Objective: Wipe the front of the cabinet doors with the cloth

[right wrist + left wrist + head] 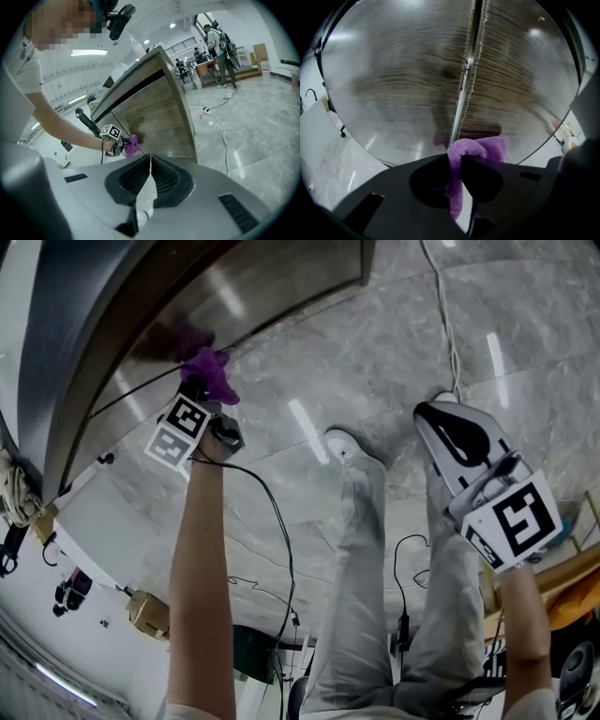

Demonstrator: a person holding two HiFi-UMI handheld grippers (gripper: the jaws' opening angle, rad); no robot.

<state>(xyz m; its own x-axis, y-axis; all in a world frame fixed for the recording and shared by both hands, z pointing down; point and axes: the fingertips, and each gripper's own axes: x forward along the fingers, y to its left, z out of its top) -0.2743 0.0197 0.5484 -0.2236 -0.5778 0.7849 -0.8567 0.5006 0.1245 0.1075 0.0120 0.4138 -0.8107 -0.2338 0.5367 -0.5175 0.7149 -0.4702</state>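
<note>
At the upper left of the head view, the left gripper (201,388) pinches the purple cloth (214,369), bunched just ahead of its jaws against the cabinet doors (272,287) beside their seam, while the right gripper (150,159), jaws together and empty, hangs well apart.

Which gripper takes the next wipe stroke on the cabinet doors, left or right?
Left. The left gripper is shut on the purple cloth, which is up against the cabinet door by the seam. The right gripper has its fingers together, empty, held well back from the door.
</note>
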